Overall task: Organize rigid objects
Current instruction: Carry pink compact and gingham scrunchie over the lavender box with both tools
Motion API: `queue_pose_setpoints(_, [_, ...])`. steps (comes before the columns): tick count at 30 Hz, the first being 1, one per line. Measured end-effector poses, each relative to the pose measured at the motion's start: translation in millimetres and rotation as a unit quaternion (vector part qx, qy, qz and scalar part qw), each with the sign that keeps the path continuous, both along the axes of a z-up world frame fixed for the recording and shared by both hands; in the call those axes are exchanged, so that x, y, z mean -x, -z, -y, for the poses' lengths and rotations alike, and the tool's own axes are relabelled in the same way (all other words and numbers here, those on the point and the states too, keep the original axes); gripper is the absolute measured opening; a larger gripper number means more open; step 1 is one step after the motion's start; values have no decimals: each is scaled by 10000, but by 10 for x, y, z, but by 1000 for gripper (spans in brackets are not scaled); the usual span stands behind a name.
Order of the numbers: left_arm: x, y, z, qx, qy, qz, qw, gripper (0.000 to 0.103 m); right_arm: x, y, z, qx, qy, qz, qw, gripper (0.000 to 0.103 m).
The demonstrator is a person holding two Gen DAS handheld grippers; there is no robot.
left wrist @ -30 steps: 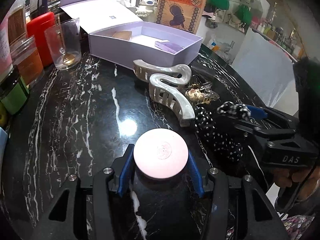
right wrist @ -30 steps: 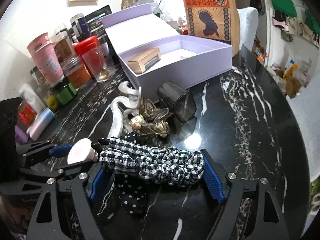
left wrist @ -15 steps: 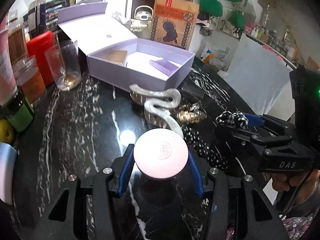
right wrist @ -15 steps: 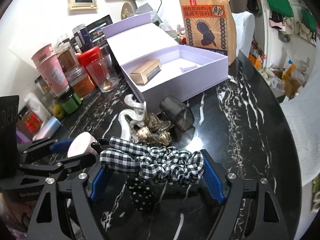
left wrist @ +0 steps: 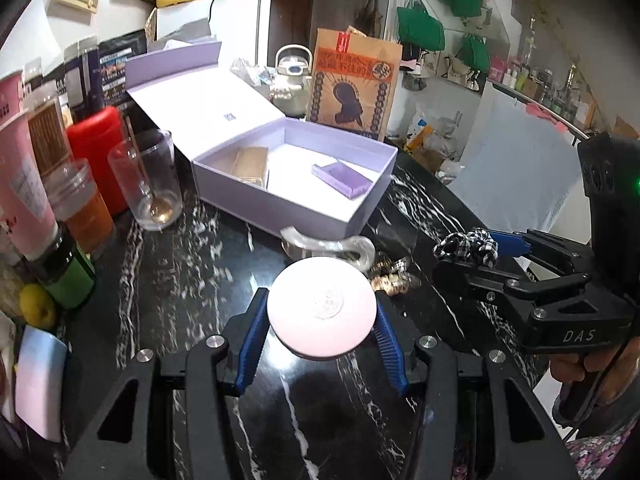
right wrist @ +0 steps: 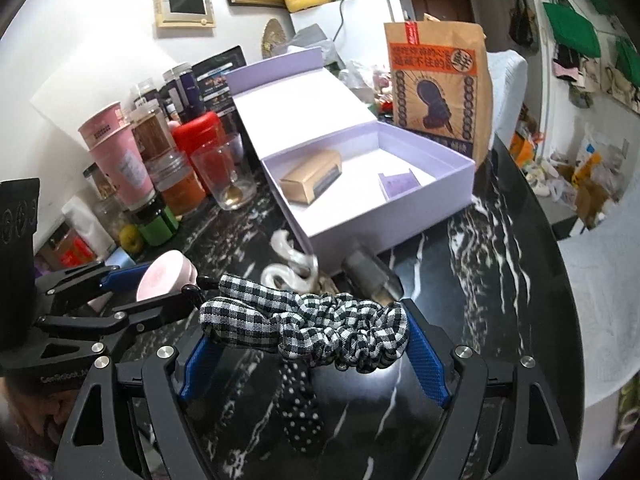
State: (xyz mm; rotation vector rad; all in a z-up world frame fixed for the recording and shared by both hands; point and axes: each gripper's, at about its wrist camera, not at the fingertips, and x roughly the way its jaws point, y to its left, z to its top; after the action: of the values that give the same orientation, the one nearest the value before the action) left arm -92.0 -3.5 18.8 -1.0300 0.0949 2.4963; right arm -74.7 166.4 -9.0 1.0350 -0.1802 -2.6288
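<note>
The left gripper (left wrist: 322,322) has its blue fingers (left wrist: 251,342) closed on a round pink compact (left wrist: 322,313), which is clear of the black marbled surface (left wrist: 168,300). To its right, the right gripper (right wrist: 308,344) grips a black-and-white checked scrunchie (right wrist: 308,330), stretched between its two blue fingers (right wrist: 426,364); the person's hand (left wrist: 600,376) shows at the handle in the left wrist view.

On the surface below and beyond the grippers lie a pearly white claw clip (right wrist: 290,266), a small gold clip (left wrist: 390,278) just beside it, a smoky grey cup (right wrist: 370,270) lying on its side, and a black scrunchie with white dots (right wrist: 298,408) directly under the checked one.

Farther back sits an open lilac box (right wrist: 400,216), lid folded back to the left. Inside it are a tan carton (right wrist: 312,176) at the left and a small purple card box (left wrist: 341,178) toward the right. A brown paper bag (right wrist: 438,80) stands upright just behind the box. To the left of the box stand a clear glass (left wrist: 146,180) with a spoon in it, a red canister (left wrist: 94,148), a pink cup (right wrist: 116,156) and several jars.
</note>
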Motion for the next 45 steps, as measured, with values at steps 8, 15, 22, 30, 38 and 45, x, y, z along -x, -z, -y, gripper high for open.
queue_pose_setpoints(8, [270, -188, -11, -76, -24, -140, 9999, 50, 201, -216, -51, -231, -170, -263, 9992, 82])
queue_pose_setpoints(15, [580, -324, -21, -320, -206, -135, 9992, 50, 374, -412, -153, -255, -208, -569, 9978, 83])
queue_pose_setpoints(22, [857, -454, -59, -250, -329, -231, 9989, 50, 537, -595, -228, -314, -214, -862, 9956, 83])
queue_pose_setpoints(30, [1082, -479, -95, -237, -299, -148, 9992, 50, 681, -699, -259, -377, -234, -966, 9943, 83])
queue_pose_setpoints(38, [1289, -526, -195, -189, -139, -162, 9996, 50, 840, -742, -297, -357, -188, -977, 9944, 83])
queue_pose_setpoints(45, [1509, -513, -292, -165, -11, -162, 9997, 50, 978, -775, -331, -511, -83, -1002, 9936, 83])
